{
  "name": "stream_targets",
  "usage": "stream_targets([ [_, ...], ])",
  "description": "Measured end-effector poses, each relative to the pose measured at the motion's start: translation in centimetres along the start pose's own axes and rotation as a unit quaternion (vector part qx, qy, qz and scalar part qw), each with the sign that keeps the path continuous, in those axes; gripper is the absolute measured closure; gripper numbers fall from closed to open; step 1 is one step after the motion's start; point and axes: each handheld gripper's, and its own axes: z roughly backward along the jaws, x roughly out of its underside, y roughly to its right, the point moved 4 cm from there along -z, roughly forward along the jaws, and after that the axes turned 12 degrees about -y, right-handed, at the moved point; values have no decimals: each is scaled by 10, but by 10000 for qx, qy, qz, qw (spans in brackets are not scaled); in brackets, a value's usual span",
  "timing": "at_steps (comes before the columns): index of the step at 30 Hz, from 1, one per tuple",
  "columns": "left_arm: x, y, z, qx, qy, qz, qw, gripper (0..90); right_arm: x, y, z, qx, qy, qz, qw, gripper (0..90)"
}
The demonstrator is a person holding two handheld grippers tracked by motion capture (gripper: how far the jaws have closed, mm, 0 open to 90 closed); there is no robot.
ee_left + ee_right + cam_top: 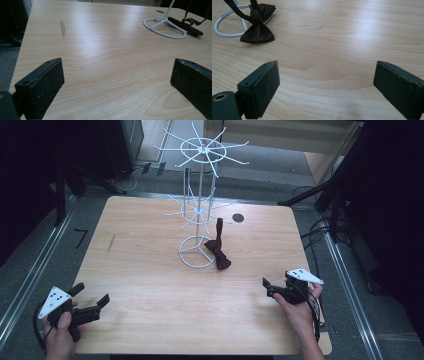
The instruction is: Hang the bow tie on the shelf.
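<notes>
Left tool [91, 296] and right tool [268, 287] resting released, at 7 and 4 o'clock on desk [150, 270]. Maroon bow tie [218, 251] lying against white wire rack [198, 195], centre. No legible writing.

Bench [150, 270] top: pale wood-grain laminate, smooth, with a soft sheen where light is reflected; one dull grey smear [62, 28] is seen on it. Rack [198, 210]: thin white-coated wire, glossy. Bow tie [258, 28]: dark maroon cloth, faintly satiny, pleated. Pads on the left hand-held gripper [117, 87] and right hand-held gripper [325, 91]: matt black, slightly rough and speckled.
</notes>
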Motion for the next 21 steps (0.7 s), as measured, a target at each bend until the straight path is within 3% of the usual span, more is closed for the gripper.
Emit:
stream_targets([
  [21,0,0,0,-8,-19,-16,10000,0,29,31,22,223,-52,-215,9995,72],
])
